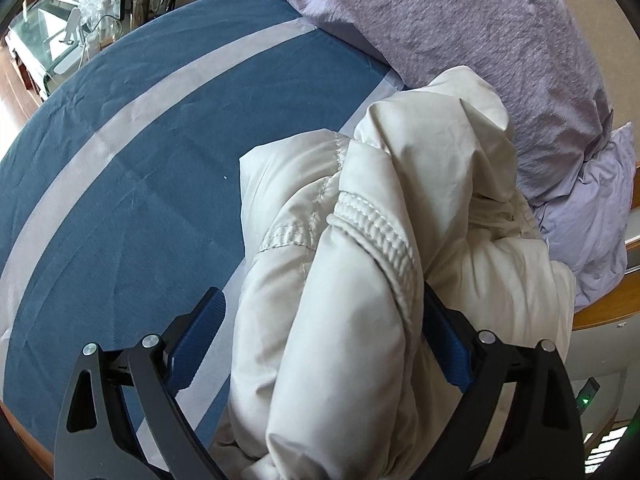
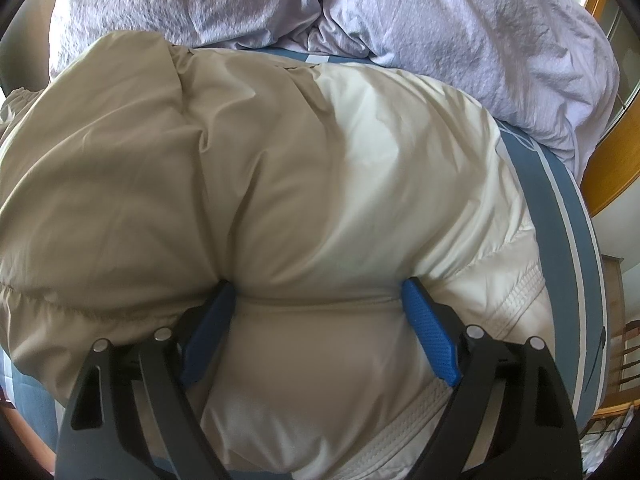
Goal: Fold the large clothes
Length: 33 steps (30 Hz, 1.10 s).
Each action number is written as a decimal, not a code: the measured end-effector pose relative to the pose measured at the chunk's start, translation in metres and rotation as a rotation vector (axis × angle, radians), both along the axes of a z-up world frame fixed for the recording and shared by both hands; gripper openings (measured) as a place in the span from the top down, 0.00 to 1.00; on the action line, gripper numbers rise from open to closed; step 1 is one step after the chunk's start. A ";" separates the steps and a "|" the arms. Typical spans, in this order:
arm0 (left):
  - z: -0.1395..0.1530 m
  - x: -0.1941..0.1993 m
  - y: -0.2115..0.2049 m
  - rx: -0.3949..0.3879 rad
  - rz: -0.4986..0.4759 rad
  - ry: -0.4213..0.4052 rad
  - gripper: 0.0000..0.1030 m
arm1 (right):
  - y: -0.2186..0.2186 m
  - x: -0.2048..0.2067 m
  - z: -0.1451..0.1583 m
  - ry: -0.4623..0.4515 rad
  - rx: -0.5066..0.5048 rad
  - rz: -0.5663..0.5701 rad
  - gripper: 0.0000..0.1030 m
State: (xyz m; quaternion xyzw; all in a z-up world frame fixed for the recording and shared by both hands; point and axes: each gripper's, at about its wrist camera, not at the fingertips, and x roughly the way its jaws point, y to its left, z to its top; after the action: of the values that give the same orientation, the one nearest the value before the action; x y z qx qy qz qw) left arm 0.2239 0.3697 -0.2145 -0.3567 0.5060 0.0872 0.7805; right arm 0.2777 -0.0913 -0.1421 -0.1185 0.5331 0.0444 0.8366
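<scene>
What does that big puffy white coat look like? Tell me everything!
The puffy cream-white quilted coat looks soft, smooth and slightly shiny, with stitched seams and a ribbed elastic band. It lies bunched in a thick heap on the blue bedsheet with pale stripes, beside lilac bedding. The left gripper and right gripper each straddle a fat fold, jaws wide.

Blue sheet point(image 1: 120, 184) free left, jacket point(image 1: 360, 280) + lilac duvet point(image 1: 480, 40) block right

one cream puffer jacket point(image 2: 304, 184), two grippers, left gripper point(image 1: 324, 320) and right gripper point(image 2: 320, 312), one blue bedsheet point(image 1: 120, 152) with white stripes, one lilac duvet point(image 2: 460, 32), one lilac pillow point(image 1: 460, 40).
</scene>
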 end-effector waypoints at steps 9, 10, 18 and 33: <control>0.020 -0.006 -0.009 -0.041 0.013 -0.092 0.65 | 0.000 0.000 0.000 0.000 0.001 0.001 0.17; 0.024 -0.007 -0.010 -0.047 0.018 -0.106 0.69 | 0.000 0.000 0.000 0.000 0.002 0.002 0.17; 0.102 -0.012 -0.041 -0.130 -0.007 -0.338 0.75 | -0.004 0.001 -0.002 0.007 0.029 -0.001 0.16; 0.211 0.020 -0.230 -0.233 -0.289 -0.524 0.76 | -0.020 -0.007 0.005 -0.010 0.154 0.056 0.14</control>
State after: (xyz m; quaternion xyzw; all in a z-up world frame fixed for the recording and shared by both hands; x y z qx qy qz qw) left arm 0.2442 0.1396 -0.0035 -0.3783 0.3397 -0.1778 0.8426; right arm 0.2705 -0.1111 -0.1366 -0.0690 0.5201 0.1080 0.8444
